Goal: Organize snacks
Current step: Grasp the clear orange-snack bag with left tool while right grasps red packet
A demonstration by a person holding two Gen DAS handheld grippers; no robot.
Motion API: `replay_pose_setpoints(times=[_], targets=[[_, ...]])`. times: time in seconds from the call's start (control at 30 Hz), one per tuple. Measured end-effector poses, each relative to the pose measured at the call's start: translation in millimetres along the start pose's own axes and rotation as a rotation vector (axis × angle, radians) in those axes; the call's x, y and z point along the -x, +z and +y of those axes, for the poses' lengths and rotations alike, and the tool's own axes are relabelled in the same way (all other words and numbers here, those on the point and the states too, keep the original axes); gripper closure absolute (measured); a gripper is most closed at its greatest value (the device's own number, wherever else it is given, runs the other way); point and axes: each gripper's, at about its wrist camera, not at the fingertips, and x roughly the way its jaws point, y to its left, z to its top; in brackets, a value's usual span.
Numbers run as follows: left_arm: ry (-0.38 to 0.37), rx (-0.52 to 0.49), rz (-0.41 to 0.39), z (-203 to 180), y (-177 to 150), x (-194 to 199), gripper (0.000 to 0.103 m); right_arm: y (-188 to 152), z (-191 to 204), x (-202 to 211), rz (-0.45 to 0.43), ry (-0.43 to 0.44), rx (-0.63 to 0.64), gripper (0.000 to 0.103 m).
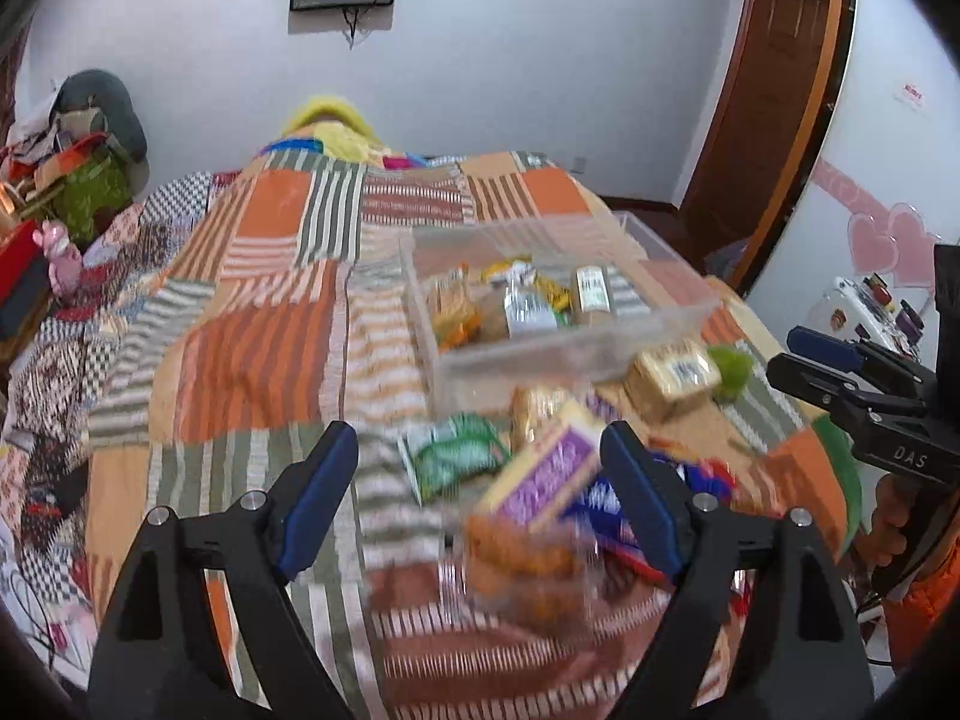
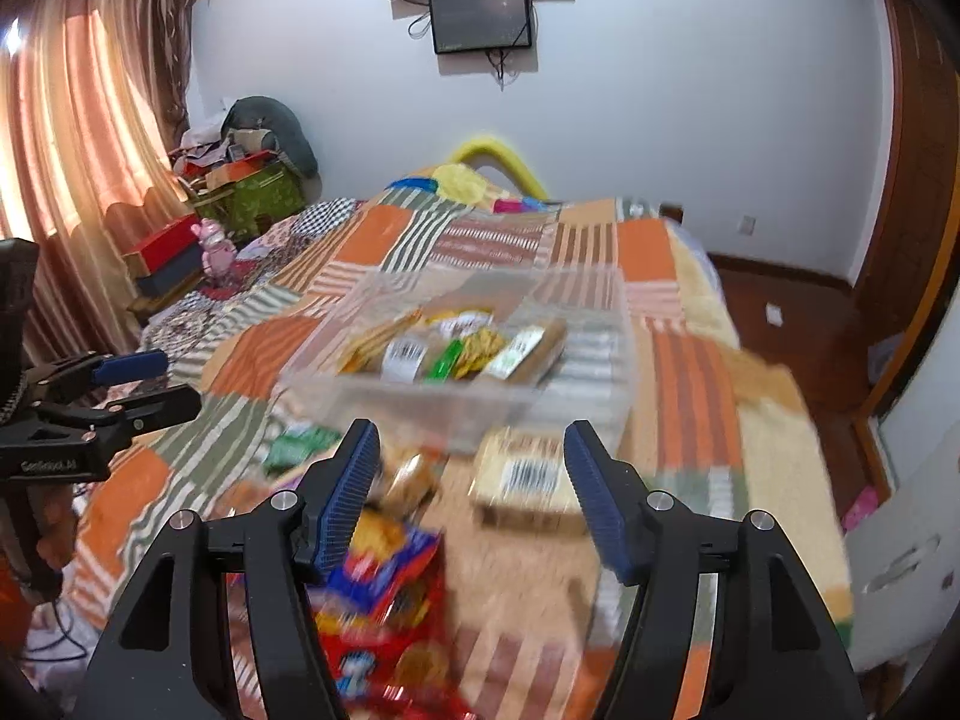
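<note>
A clear plastic bin (image 1: 576, 354) (image 2: 600, 384) sits on the patchwork bed and holds several snack packs. Loose snacks lie in front of it: a green pack (image 1: 456, 456) (image 2: 294, 447), a purple-labelled pack (image 1: 546, 474), a tan boxed pack (image 1: 672, 375) (image 2: 528, 477), a clear bag of orange snacks (image 1: 522, 558), and a red and blue bag (image 2: 384, 600). My left gripper (image 1: 480, 456) is open above the loose snacks. My right gripper (image 2: 471, 450) is open above the tan pack and red bag. Both views are blurred.
The bed (image 1: 258, 348) is covered with an orange striped quilt. Clutter and boxes (image 2: 240, 186) stand at the far left by the curtains. A wooden door (image 1: 774, 102) and floor lie to the right. Each gripper shows at the edge of the other's view.
</note>
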Motion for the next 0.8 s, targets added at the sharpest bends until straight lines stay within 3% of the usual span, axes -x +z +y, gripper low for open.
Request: replay_pose_setpoints(times=[0.33, 0.4, 0.63, 0.8], targets=[[-0.044, 0.001, 0.12, -4, -56, -9, 0.019, -51, 18, -3, 0.11, 0.05, -0.007, 0.038], [-0.047, -0.01, 0.141, -9, -64, -13, 0.019, -59, 21, -6, 0.134, 0.068, -0.02, 0.033], [-0.051, 0.014, 0.175, -15, -72, -35, 0.019, -71, 30, -22, 0.197, 0.086, -0.028, 0.025], [-0.035, 0.02, 0.178, -20, -69, -51, 0.019, -74, 35, -31, 0.227, 0.068, 0.005, 0.013]])
